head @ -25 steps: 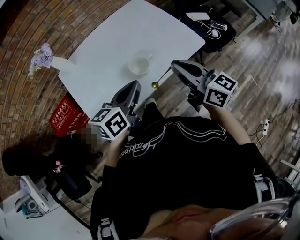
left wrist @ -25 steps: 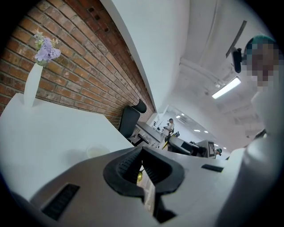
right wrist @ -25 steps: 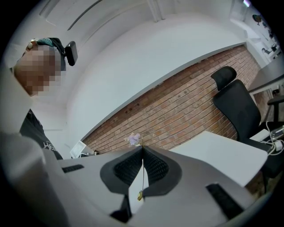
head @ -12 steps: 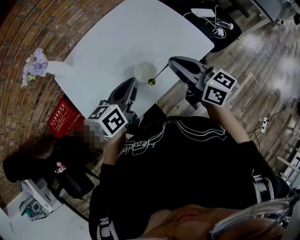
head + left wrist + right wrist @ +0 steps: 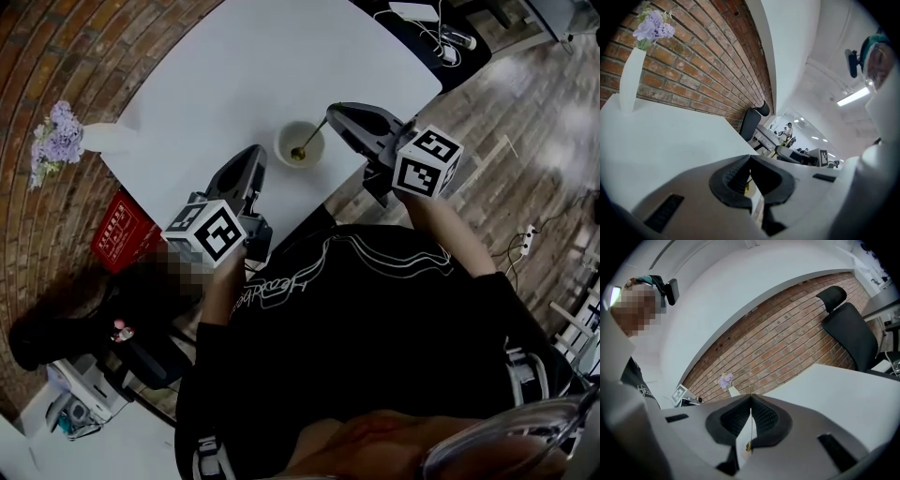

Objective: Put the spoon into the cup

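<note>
Spoon (image 5: 310,138): handle end hidden between right gripper (image 5: 330,112) pads.
Vase (image 5: 733,391), right gripper view: base hidden behind jaws.
Chair (image 5: 848,333), 3 o'clock there: cut by edge.
Crate (image 5: 117,230), head view, 9 o'clock: partly hidden behind table (image 5: 234,66) edge.
Cables (image 5: 441,36), 1 o'clock: cut off.

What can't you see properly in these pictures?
- The cup: in the right gripper view, the right gripper itself blocks it; only the spoon shows between the jaws.
- Inside the cup: head view, too small to tell if the spoon touches bottom.
- The red box: head view, print too small to read.
</note>
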Action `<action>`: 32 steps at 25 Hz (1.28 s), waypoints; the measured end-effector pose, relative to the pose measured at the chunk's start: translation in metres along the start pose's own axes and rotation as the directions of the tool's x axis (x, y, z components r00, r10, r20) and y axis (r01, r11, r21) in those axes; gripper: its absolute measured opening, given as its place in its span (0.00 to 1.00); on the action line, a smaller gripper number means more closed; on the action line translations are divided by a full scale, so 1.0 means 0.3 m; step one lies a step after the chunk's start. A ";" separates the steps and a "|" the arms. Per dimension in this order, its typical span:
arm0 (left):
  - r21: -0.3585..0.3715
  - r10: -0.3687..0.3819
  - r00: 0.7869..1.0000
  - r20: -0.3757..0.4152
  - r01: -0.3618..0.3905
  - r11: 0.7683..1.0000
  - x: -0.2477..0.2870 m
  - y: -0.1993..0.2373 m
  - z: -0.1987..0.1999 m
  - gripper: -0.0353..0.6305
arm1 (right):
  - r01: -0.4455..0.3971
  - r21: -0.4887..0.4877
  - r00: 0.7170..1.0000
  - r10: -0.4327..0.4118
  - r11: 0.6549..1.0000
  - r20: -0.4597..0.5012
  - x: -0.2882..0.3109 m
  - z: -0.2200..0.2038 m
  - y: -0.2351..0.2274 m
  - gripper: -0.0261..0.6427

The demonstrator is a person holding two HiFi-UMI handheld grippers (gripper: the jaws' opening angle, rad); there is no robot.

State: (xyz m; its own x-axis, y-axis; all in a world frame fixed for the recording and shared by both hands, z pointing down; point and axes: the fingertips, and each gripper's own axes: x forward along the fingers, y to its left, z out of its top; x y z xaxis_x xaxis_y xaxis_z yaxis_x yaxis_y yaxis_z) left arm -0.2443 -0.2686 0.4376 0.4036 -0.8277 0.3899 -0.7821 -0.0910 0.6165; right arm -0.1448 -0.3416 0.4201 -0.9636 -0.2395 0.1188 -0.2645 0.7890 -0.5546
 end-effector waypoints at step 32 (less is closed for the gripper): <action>-0.060 0.038 0.997 -0.074 -0.043 0.997 0.016 0.115 -0.094 0.06 | 0.059 -0.008 0.989 -0.059 0.998 -0.133 0.117 -0.216 -0.121 0.04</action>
State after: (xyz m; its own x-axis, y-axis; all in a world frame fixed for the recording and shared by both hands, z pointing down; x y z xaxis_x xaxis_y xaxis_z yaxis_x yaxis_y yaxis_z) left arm -0.2558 -0.2599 0.4800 0.4072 -0.7875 0.4626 -0.7685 -0.0218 0.6394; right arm -0.1716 -0.3421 0.4978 -0.9429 -0.2085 0.2597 -0.3208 0.7782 -0.5399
